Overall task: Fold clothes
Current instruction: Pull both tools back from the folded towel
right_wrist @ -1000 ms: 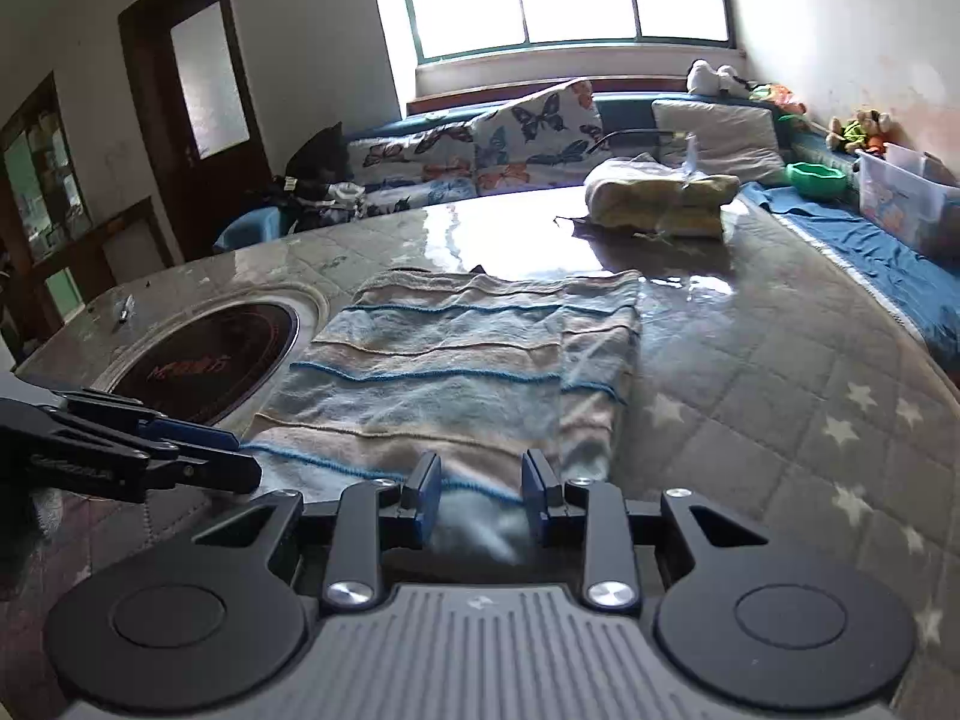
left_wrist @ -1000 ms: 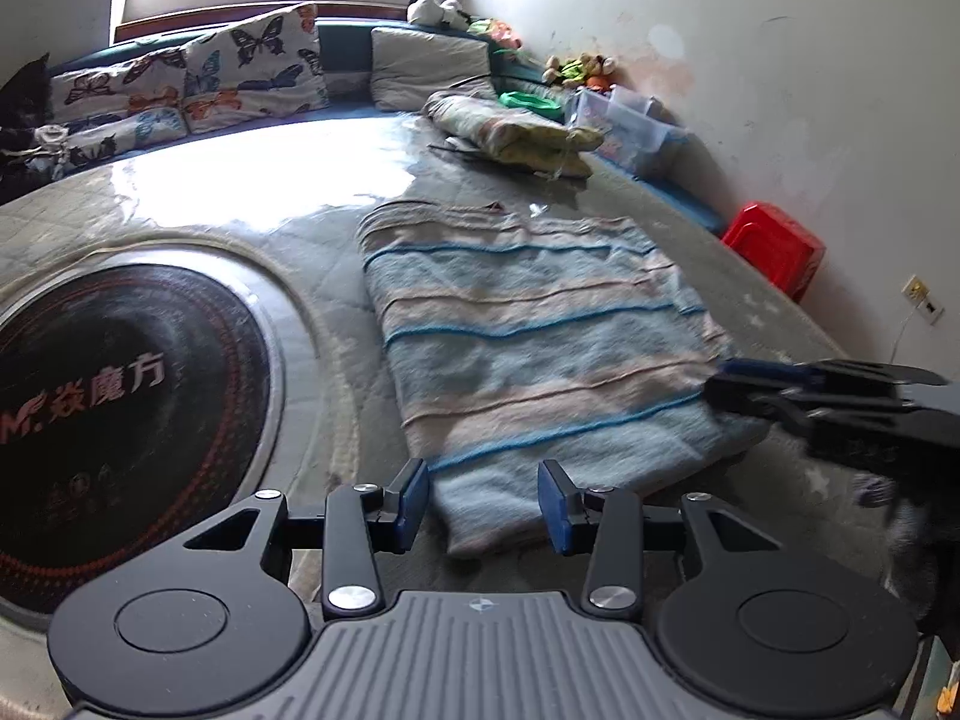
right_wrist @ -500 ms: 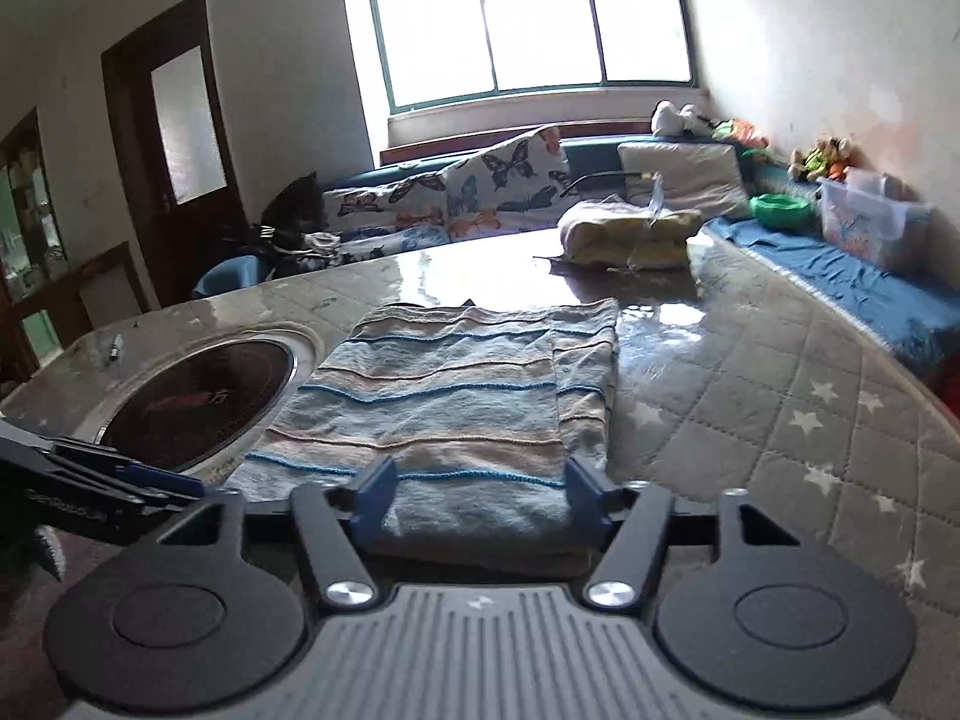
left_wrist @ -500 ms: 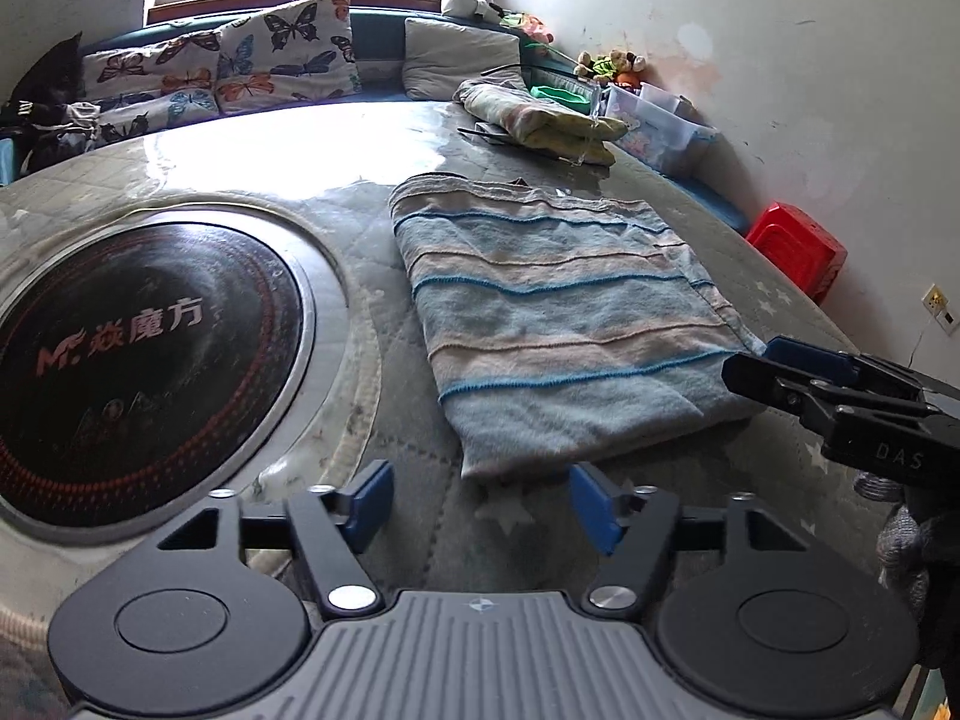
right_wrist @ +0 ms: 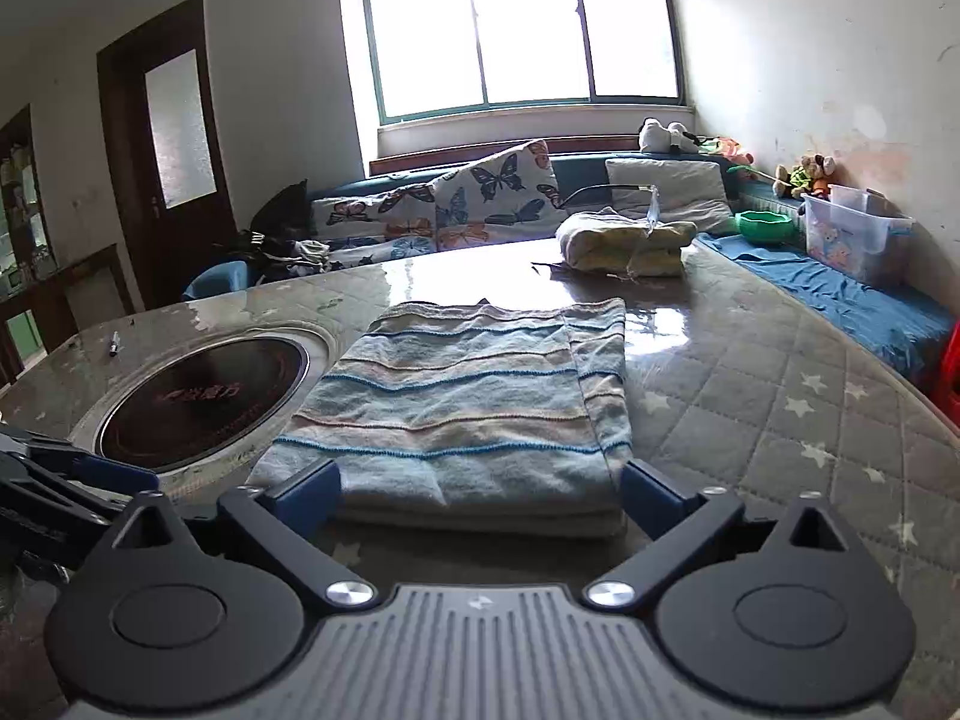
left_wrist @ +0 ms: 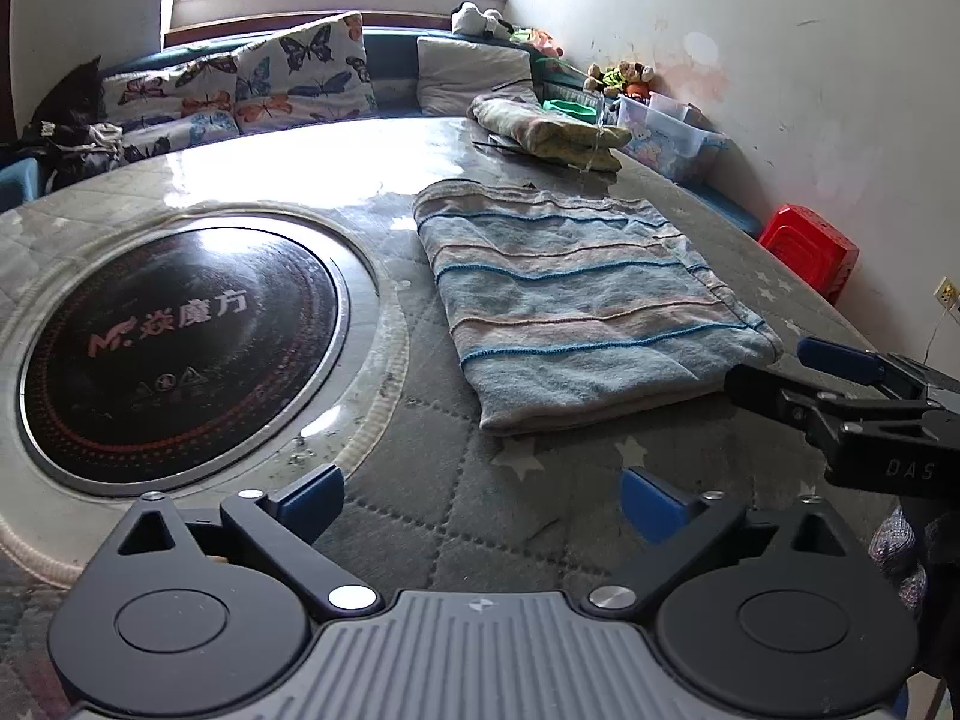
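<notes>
While the striped sweater lies folded on the desk, my left gripper and right gripper hang spread, empty; another fold or finished, I cannot tell.

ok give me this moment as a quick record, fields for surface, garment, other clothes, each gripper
surface: round quilted table with a black inset cooktop
garment: striped blue and beige cloth, folded flat, lying free on the table
other clothes: yellowish folded pile at the far side of the table
left gripper: open, empty, short of the cloth's near edge
right gripper: open, empty, its fingers either side of the cloth's near edge
</notes>
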